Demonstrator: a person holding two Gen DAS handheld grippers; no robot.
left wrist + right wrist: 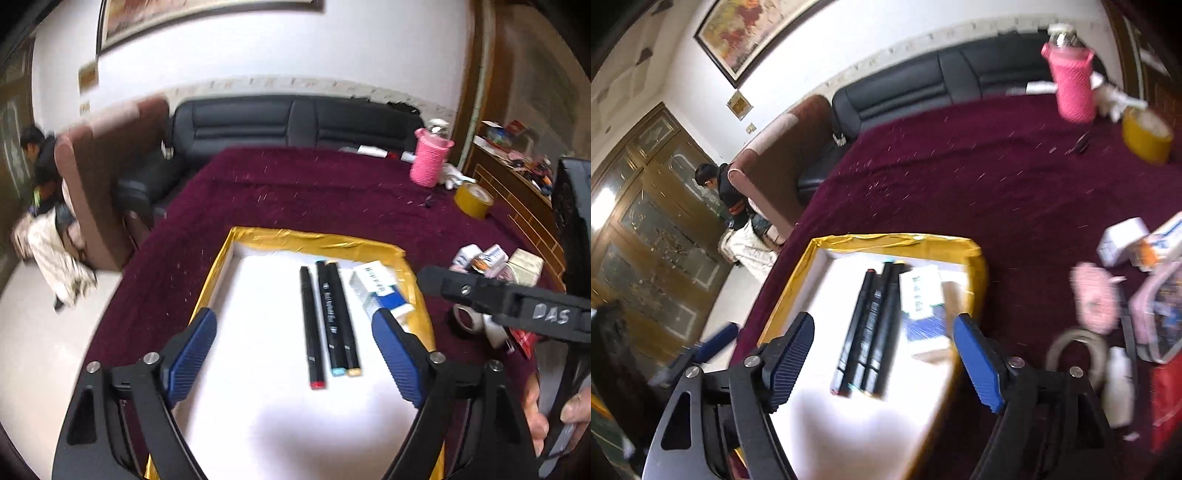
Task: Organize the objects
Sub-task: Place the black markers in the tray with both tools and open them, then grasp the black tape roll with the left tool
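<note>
Markers, three black ones, lie side by side in the tray, and that is where the eye goes. But largest first: the worktop under its maroon cloth fills most of both my views, speckled with pale lint. On it sits the shallow tray with the gold foil rim and white floor, close in front of me. Inside the tray, the three markers run lengthwise toward me, the two on the right touching each other, the left one a little apart, their coloured end caps red, blue and yellow nearest me. Just right of them lies a blue-and-white box, against the tray's right wall.

My left gripper hangs above the near end of the tray, blue fingers spread wide, nothing between them; the markers show in the gap below. My right gripper is the same story: fingers wide apart, empty, over the same markers, that view smeared with blur. From the left camera I catch the right gripper's black body crossing at the right edge, with my hand on it.

Farther back on the worktop a pink bottle stands upright, a roll of yellow tape just beside it. To the right of the tray sits a cluster of small boxes, and nearer, a roll of dark tape.
</note>
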